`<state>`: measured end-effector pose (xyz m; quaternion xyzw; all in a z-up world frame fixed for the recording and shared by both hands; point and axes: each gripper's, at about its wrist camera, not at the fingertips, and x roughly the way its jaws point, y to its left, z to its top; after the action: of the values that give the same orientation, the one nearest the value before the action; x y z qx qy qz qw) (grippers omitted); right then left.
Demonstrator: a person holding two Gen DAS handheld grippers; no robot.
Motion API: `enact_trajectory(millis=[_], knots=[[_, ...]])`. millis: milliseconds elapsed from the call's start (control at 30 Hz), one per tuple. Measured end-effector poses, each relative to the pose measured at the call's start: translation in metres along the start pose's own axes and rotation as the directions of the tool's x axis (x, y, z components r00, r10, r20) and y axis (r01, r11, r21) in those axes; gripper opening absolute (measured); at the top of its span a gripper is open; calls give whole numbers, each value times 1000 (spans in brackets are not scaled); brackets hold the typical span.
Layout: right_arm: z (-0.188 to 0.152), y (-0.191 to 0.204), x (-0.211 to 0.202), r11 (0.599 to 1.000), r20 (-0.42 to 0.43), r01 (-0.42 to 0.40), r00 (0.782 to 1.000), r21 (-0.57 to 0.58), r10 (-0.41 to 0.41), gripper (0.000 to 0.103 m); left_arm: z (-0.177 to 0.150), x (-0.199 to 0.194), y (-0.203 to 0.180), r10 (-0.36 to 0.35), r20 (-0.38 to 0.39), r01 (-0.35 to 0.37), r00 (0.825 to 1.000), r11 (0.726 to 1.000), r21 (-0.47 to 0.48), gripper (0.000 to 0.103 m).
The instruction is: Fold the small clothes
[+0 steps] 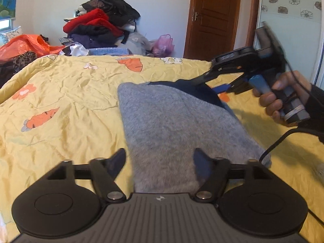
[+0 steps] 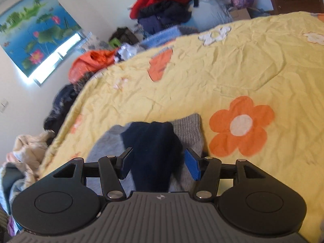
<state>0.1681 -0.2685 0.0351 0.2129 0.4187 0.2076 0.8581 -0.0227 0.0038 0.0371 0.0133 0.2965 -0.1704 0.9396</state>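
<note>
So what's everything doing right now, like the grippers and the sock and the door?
Left hand-held gripper: open, holding nothing.
Right hand-held gripper: open, pads off the cloth.
Grey sock: lying flat on the bedspread, dark blue toe end between the right jaws.
Door: closed.
Clothes pile: unfolded heap.

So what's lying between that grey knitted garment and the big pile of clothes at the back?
Only bare yellow quilt separates the grey knitted garment from the clothes pile, in the left wrist view.

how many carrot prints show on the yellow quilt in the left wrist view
2. One carrot print lies near the quilt's far edge, before the clothes pile; the other carrot print lies left of the grey garment. More may be hidden.
</note>
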Motion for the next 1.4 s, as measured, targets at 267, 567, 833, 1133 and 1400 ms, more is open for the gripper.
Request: enact_trajectory(millis=[267, 567, 833, 1133, 1400], knots=[[4, -19, -1, 999, 38, 43, 998, -16, -43, 15, -10, 30, 7, -29, -114, 21, 993, 998, -66, 67], [-10, 2, -30, 994, 236, 97, 968, -48, -83, 32, -8, 32, 4, -11, -120, 3, 993, 998, -61, 68], [-22, 48, 5, 961, 101, 117, 990, -251, -94, 70, -8, 32, 2, -3, -126, -5, 992, 998, -64, 68], [-46, 29, -39, 988, 159, 29, 987, -149, -5, 71, -10, 16, 15, -20, -91, 8, 996, 991, -130, 67], [-95, -28, -87, 993, 58, -80, 995, 88, 75, 80, -16, 16, 84, -233, -65, 177, 970, 867, -466, 68]])
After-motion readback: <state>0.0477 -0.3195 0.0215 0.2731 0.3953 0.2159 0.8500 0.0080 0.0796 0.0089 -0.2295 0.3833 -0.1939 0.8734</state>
